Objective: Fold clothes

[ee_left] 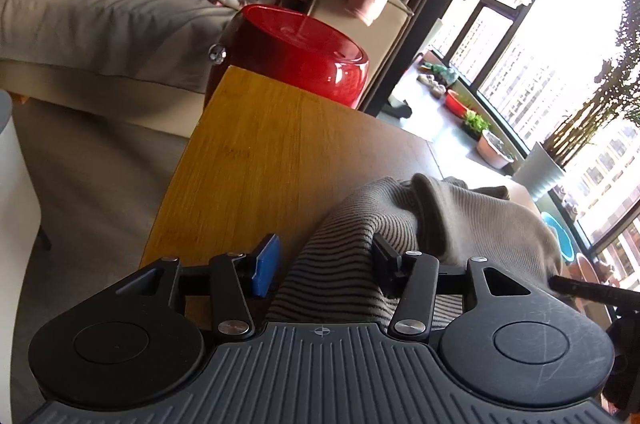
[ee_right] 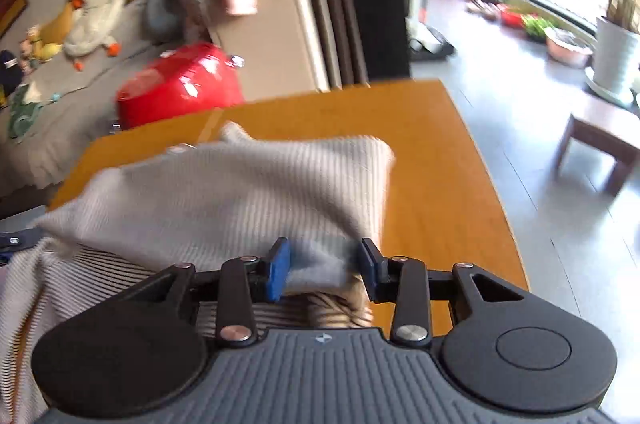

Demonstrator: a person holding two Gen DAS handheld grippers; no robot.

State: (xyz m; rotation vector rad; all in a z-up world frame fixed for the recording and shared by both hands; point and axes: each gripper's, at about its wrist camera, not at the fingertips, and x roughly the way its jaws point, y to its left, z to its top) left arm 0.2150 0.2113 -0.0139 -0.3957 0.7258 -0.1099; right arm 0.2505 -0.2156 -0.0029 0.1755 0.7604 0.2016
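Left claw point(ee_left: 324, 266): the jaws stand wide apart over the striped knit garment point(ee_left: 352, 256); cloth bulges between them and touches the dark right pad, while the blue left pad sits clear of it. No grip is shown.
Right claw point(ee_right: 325, 270): the jaws are parted with a bunched grey-beige fold between the blue pads; whether the pads are pressing on the fold cannot be told.
Garment place: it lies on the wooden desk point(ee_left: 248, 144), at lower right of the left wrist view and across the centre-left of the right wrist view point(ee_right: 224, 196).
Hidden or unclear: both claw bodies cover the near part of the cloth; the right wrist view is blurred, so knit detail and the garment's type are hard to make out.
Writing: no readable label; only a small cross mark on each claw body.
Left view only: a dark tool tip point(ee_left: 576, 288) at the right edge, cut off.
Right view only: a low wooden stool point(ee_right: 600, 144) on the floor, and a plush duck point(ee_right: 94, 12) in full on the sofa.
Both views: a red glossy tub point(ee_left: 304, 60) beyond the desk's far edge.
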